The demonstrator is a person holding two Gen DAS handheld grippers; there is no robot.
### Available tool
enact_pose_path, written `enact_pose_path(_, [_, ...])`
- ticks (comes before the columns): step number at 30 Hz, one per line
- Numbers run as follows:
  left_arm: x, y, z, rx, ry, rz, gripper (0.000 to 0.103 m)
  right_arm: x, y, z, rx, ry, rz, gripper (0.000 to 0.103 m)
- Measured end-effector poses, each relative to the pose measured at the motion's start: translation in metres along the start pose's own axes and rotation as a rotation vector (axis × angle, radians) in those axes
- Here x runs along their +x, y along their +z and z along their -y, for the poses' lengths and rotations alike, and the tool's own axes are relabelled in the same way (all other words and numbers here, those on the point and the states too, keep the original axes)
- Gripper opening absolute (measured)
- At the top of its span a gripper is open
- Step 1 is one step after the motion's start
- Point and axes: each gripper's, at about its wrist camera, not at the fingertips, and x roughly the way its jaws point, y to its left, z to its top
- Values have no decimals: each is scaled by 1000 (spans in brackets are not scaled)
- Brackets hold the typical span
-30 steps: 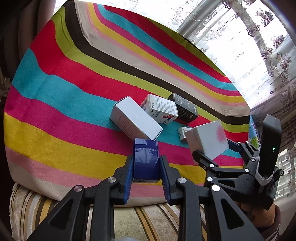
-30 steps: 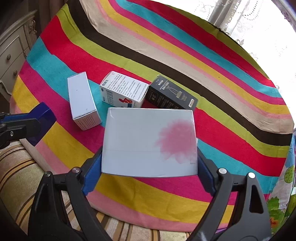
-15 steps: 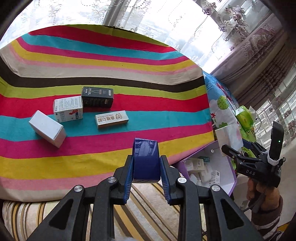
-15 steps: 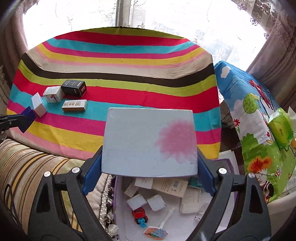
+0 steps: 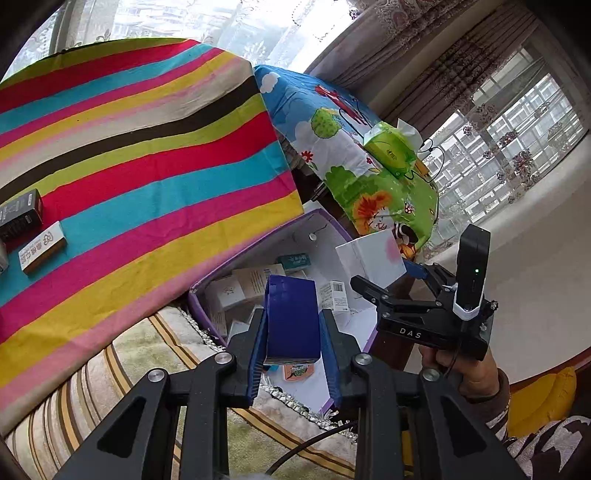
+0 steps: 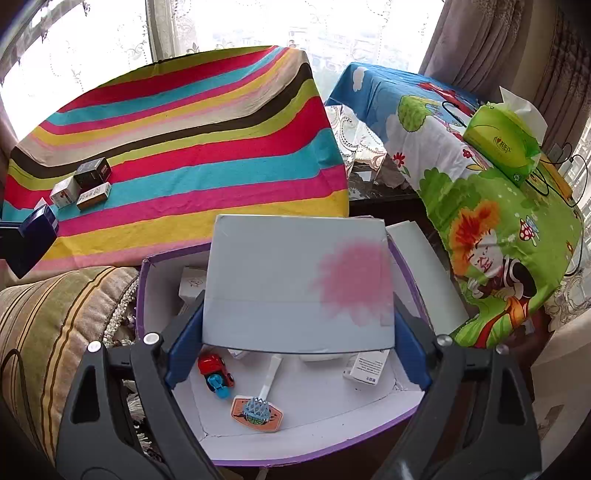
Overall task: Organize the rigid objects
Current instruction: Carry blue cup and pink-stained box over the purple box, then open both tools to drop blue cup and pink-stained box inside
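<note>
While both hands are hanging over the purple bin, the left gripper is clamping the small blue box by its flat sides. The right gripper, fingers wide, is pinching the pale pink-blotched carton edge to edge; both are looking like light, stiff cardboard, crushable if squeezed hard.

"DAS" on right gripper body, other print unreadable

Bright daylight pours through the window behind, blown out to white glare. Colours stay vivid and sharp; fisheye bending curves the edges, with dark corners.
</note>
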Motion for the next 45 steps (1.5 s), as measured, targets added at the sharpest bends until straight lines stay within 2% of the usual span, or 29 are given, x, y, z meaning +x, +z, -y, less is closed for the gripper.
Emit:
enact_pose_path(10, [42,0,21,-27,-67,-116,29,10,-36,32,66,-2,-54,91])
enact_pose_path(13, [81,-9,3,-80,10,-243,39,14,-40,34,70,4,-66,91])
enact_pose_path(15, [91,-15,-11,-135,1,-267,39,18,-42,35,73,8,-74,91])
enact_pose_path(23, [71,-11,-22,-148,0,-193,40,27,-47,34,70,17,-115,91])
enact_pose_path(35, [69,-17,-30,-170,-14,-183,41,38,-56,38,62,-9,-179,91])
enact_pose_path(40, [64,-15,-32,-169,-10,-170,41,46,-58,40,61,-14,-224,95])
enact_pose_path(45, [55,-17,-44,-197,-4,-148,41,44,-59,43,82,-21,-226,95])
